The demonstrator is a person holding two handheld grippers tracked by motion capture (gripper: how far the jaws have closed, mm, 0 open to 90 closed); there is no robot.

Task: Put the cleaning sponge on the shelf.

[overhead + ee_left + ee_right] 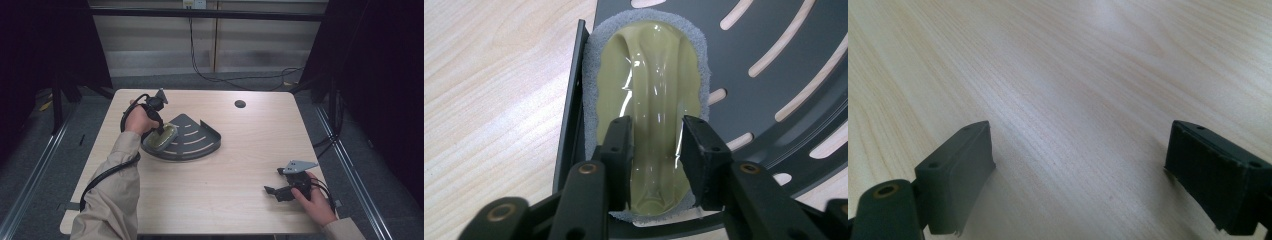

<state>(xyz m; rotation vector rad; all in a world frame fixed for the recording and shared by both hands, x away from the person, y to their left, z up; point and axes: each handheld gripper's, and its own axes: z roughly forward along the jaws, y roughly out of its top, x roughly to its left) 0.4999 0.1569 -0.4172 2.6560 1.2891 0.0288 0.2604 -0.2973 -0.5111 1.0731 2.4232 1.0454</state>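
Left gripper view is showing the left claw [656, 150] reaching down onto a sponge [649, 90], its two jaws closing in on the raised ridge of the glossy olive-yellow top, one pad pressing each side of it. The sponge is oval, with a fuzzy grey rim around the shiny top, and it is lying under and ahead of the claw at the edge of a dark slotted rack [784, 60], right against the rack's straight wall. Pale wood is showing through the rack's curved slots.

In the high view the left claw [162, 131] is pointing down at the sponge [165, 137] on the rack [200, 140], well apart from the right claw [272, 190].

In the right gripper view the right claw [1078, 175] is standing wide open, holding nothing, with bare counter [1073, 75] lying between and beyond its jaws.
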